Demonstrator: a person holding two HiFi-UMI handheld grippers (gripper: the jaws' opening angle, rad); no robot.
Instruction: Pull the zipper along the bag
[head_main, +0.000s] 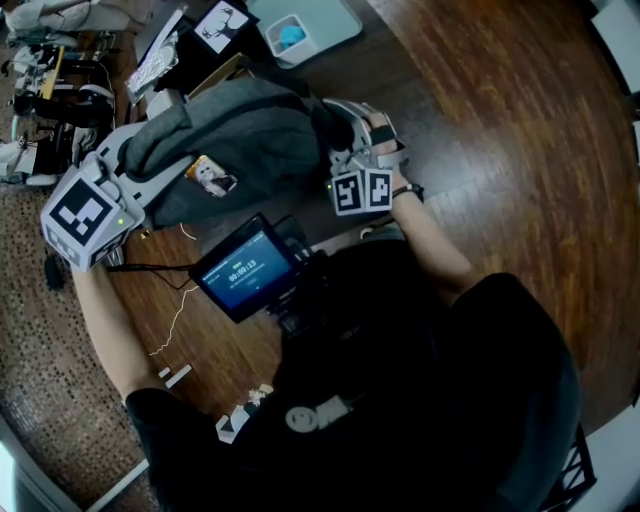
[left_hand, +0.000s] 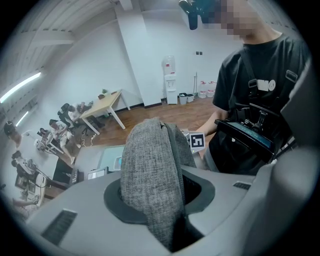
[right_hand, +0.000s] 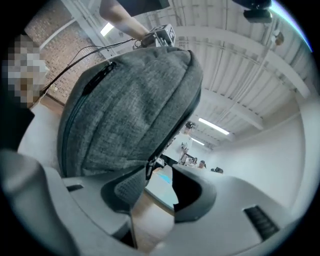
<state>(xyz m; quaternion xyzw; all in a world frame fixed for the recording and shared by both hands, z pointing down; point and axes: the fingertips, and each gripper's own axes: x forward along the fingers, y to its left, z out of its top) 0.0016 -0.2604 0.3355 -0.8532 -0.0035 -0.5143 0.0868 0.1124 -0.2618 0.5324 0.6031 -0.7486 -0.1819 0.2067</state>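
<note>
A grey fabric bag lies on the wooden surface, with a small picture tag on its near side. My left gripper is at the bag's left end. In the left gripper view it is shut on a thick fold of the bag. My right gripper is at the bag's right end. In the right gripper view its jaws stand apart. The dark zipper pull hangs at the tip of the left pad, unpinched. The zipper line runs up the bag's edge.
A screen device hangs at the person's chest, over the bag's near edge. A pale tray holding a blue object and a framed deer picture lie beyond the bag. Gear clutters the far left. A thin cable trails nearby.
</note>
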